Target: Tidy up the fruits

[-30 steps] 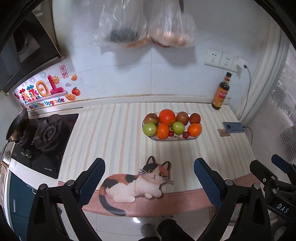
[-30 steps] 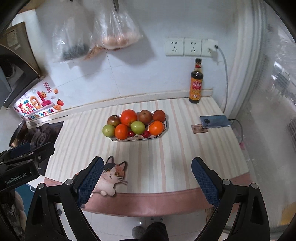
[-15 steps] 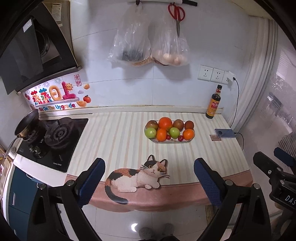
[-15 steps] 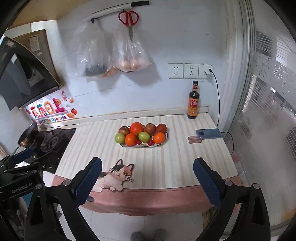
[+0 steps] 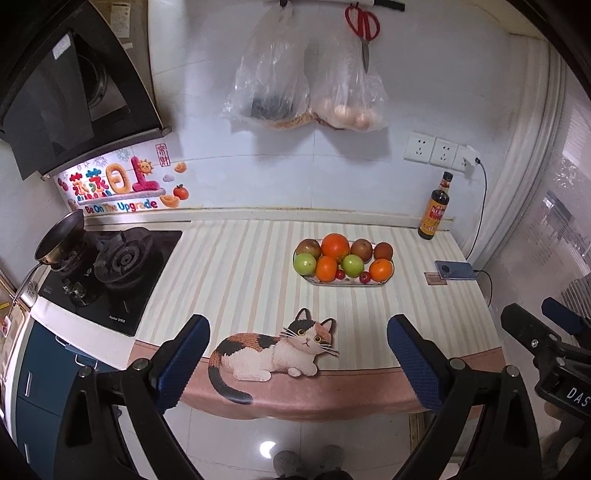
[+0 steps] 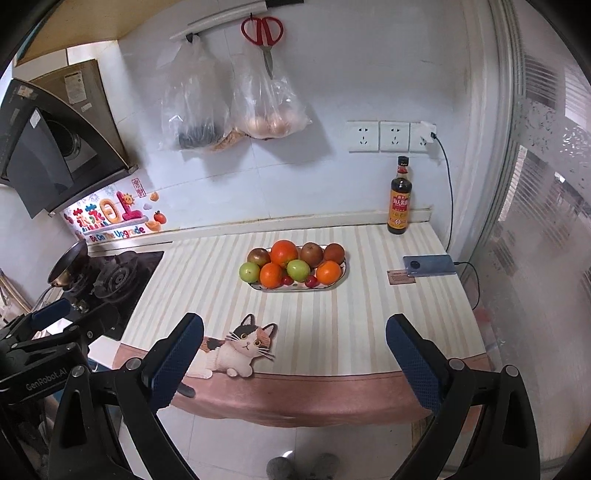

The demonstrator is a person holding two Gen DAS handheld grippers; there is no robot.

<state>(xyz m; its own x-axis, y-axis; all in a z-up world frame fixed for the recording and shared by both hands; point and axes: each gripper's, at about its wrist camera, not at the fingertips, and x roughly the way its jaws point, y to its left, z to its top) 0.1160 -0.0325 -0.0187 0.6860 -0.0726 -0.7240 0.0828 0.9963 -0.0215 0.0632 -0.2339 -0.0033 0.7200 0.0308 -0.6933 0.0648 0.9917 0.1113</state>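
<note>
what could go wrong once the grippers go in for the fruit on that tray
The fruit tray is heaped, so pulling one orange could roll its neighbours or the small red fruits onto the counter. The phone with its charging cable and the sauce bottle sit to the tray's right, where a wide right-hand sweep might knock them.

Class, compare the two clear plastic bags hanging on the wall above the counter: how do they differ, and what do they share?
The left bag holds something dark at its bottom; the right bag holds pale, rounded, egg-like items. The red-handled scissors hang directly in front of the right bag's top, while the left bag has nothing in front of it. Both are transparent, hang from the same wall rail, and touch side by side.
</note>
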